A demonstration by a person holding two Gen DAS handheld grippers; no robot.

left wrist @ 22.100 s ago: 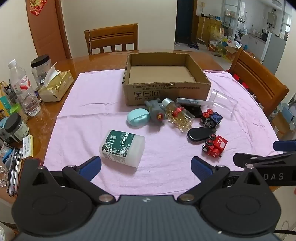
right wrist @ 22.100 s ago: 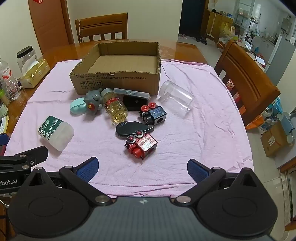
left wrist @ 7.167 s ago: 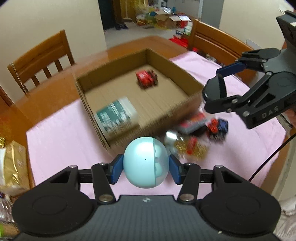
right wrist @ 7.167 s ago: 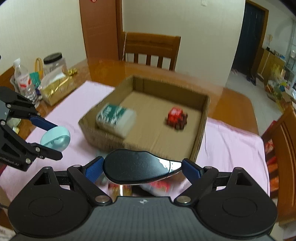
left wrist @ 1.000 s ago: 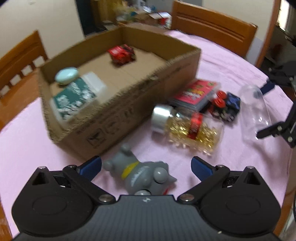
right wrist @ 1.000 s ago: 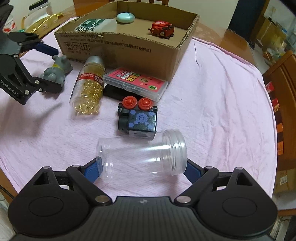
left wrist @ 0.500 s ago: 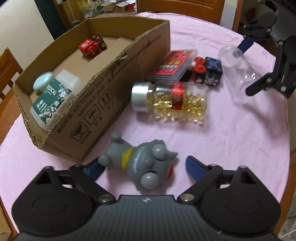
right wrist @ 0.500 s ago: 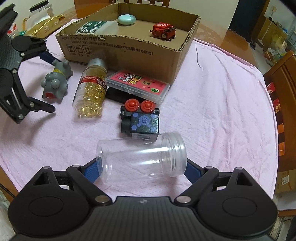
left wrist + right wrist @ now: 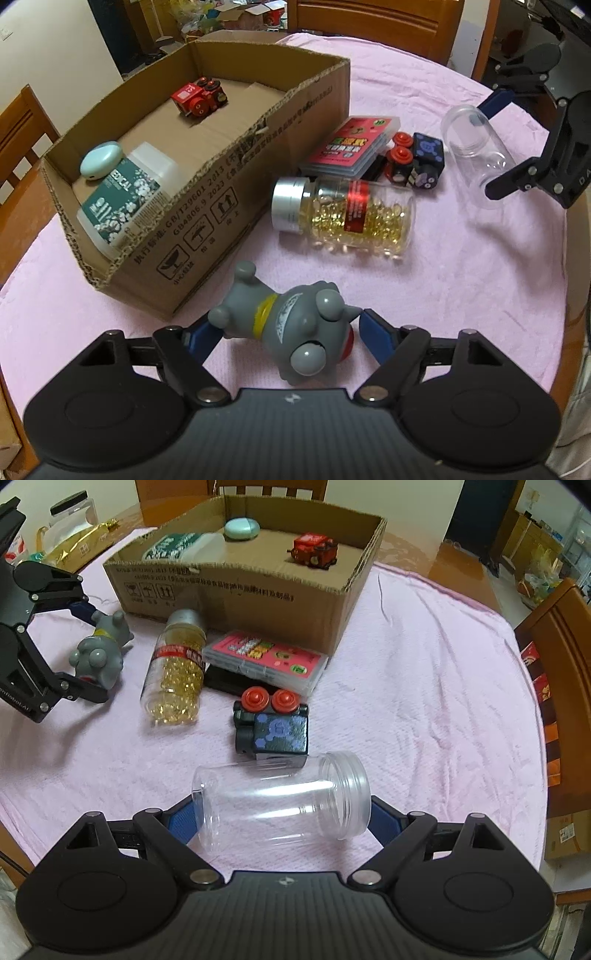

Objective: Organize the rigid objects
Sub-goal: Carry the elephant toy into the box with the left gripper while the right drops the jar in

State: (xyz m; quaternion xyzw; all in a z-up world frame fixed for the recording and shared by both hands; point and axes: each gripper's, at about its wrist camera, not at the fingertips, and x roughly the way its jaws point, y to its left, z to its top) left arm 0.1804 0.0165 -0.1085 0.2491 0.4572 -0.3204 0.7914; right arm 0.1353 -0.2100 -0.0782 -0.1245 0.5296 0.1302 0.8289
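Left gripper (image 9: pixel 288 330) clamps the grey toy (image 9: pixel 291 328) on the cloth (image 9: pixel 424 672), just beside the box (image 9: pixel 236 199). Pill bottle (image 9: pixel 175 672) lies between. Right gripper (image 9: pixel 282 821) grips the clear jar (image 9: pixel 282 805), sideways, near the blue toy (image 9: pixel 275 727).

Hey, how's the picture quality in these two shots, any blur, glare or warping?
Left wrist view: sharp, strong fisheye bowing of the cardboard box, glare on the capsule bottle. Right wrist view: slightly soft, white streaks of glare on the clear jar, dark vignette at the corners.
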